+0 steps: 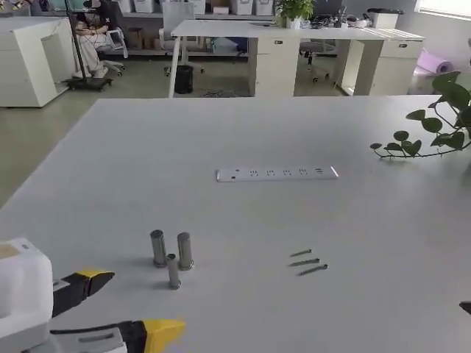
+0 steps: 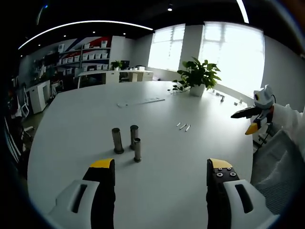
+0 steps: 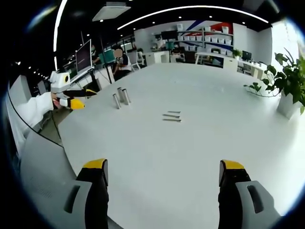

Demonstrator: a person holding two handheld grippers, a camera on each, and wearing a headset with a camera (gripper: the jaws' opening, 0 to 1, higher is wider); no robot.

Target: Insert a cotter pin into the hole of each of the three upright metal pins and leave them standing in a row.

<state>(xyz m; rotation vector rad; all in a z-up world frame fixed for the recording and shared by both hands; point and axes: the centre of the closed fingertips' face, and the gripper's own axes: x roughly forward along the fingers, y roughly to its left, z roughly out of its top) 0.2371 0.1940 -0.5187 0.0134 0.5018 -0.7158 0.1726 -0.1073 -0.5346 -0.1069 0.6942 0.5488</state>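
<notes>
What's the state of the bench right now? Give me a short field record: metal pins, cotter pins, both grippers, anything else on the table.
metal pins: three, upright, clustered in a triangle, not a row
cotter pins: three, lying loose side by side, apart from the metal pins, none inserted
left gripper: open, empty, short of the metal pins
right gripper: open, empty, facing the cotter pins
power strip: lying beyond both groups
plant: at the table's right edge

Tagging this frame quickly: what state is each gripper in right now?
Left gripper: open, jaws wide apart, holding nothing.
Right gripper: open, jaws wide apart, holding nothing.
</notes>
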